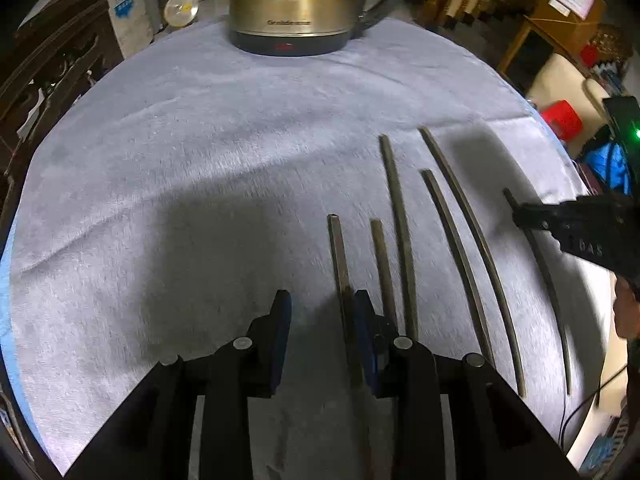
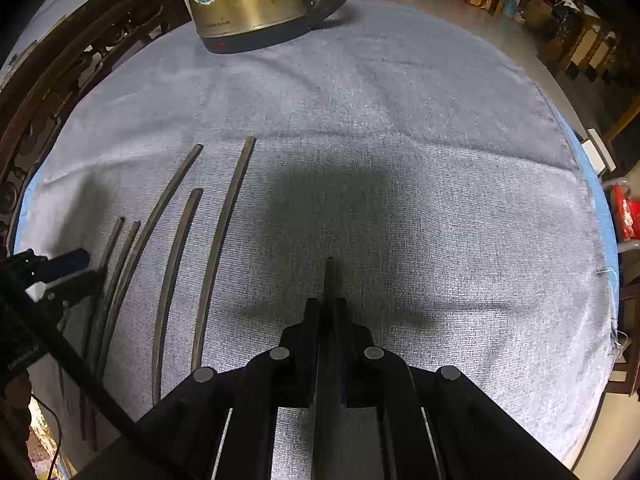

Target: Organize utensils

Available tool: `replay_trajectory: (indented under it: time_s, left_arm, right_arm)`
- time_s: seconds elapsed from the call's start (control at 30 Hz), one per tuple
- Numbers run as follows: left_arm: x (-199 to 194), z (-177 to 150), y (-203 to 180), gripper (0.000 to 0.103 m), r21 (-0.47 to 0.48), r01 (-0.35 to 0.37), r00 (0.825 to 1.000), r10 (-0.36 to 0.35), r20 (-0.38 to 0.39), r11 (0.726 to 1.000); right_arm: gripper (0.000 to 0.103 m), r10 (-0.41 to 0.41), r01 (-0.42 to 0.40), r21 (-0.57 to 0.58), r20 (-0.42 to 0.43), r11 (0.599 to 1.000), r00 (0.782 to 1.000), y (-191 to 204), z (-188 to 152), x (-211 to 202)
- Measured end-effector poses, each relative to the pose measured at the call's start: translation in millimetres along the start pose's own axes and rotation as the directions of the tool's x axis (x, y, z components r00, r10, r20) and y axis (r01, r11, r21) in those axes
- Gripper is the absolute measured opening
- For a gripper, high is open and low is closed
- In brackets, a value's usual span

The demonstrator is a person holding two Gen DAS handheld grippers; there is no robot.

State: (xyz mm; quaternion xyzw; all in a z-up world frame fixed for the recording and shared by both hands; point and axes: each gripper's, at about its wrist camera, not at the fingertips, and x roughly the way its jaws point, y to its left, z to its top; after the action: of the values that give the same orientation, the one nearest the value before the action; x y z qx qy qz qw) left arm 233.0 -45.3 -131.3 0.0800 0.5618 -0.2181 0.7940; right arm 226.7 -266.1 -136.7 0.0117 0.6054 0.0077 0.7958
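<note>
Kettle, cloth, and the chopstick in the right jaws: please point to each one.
Kettle [image 1: 296, 0], left wrist view, gold body.
Cloth [image 2: 440, 120], right wrist view, bare part.
Chopstick [image 2: 330, 276], right wrist view, tip past the jaws.

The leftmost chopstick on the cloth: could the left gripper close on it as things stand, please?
Probably yes. The left gripper is open, and the leftmost chopstick lies just inside its right-hand pad, seemingly unclamped. The cloth around it is bare. The next chopstick lies close, just outside that pad, so it could get nudged.
</note>
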Motion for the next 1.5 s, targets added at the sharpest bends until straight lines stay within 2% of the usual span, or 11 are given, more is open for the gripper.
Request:
replay_trajectory:
  time_s: [0.1,0.2,0.27,0.33,0.53,0.67,0.77,0.93,1.07,1.3,1.5]
  left_arm:
    - [7.6,16.5,-5.8,0.050,0.003,-0.016,1.000,0.016,-0.024,1.000]
    - [12.6,26.7,-14.0,0.050,0.039,-0.056,0.998,0.057,-0.027,0.998]
    - [13.9,29.7,-17.1,0.037,0.061,-0.093,0.995,0.094,-0.011,0.994]
    - [12.9,30.9,-15.3,0.007,0.055,-0.081,0.997,0.082,-0.004,0.995]
    - [-19.5,7.0,4.0,0.005,-0.053,-0.021,0.994,0.027,0.103,0.998]
    - [-93.0,-22.9,1.4,0.005,-0.079,0.016,0.955,0.008,0.297,0.997]
    - [-141.3,-41.2,-2.7,0.005,-0.099,0.037,0.916,0.005,0.401,0.994]
    - [-213.8,-87.0,-22.8,0.005,-0.130,0.051,0.819,0.033,0.573,0.990]
    - [-244.4,-129.7,-37.9,0.005,-0.159,0.047,0.750,0.070,0.658,0.986]
    - [-257.2,-162.2,-43.7,0.005,-0.196,0.075,0.735,0.079,0.674,0.978]
    - [-303.3,-174.1,-56.5,0.005,-0.181,0.068,0.674,0.088,0.734,0.981]
  right_arm:
    - [0.008,-0.030,0.030,-0.005,-0.034,1.000,0.999,1.4,13.5,2.0]
    - [0.008,-0.056,0.055,-0.020,-0.070,0.998,0.996,7.3,26.8,5.9]
    - [0.007,-0.064,0.061,-0.033,-0.074,0.998,0.995,9.6,30.5,5.7]
    - [0.006,-0.069,0.066,-0.044,-0.060,0.997,0.996,11.3,30.4,4.3]
    - [0.006,0.042,-0.043,0.037,0.041,0.998,0.998,-5.6,12.0,-9.8]
    - [0.006,0.120,-0.133,0.050,0.202,0.990,0.972,-16.5,-11.2,-47.8]
    - [0.006,0.153,-0.176,0.044,0.321,0.983,0.935,-20.6,-33.2,-86.4]
    - [0.006,0.164,-0.214,0.044,0.499,0.976,0.851,-11.8,-76.6,-148.3]
    - [0.006,0.109,-0.195,0.067,0.633,0.978,0.766,2.7,-127.2,-195.9]
    - [0.006,0.088,-0.269,0.126,0.745,0.955,0.661,-0.4,-182.6,-243.5]
    - [0.006,0.077,-0.298,0.105,0.838,0.949,0.540,4.5,-204.9,-290.1]
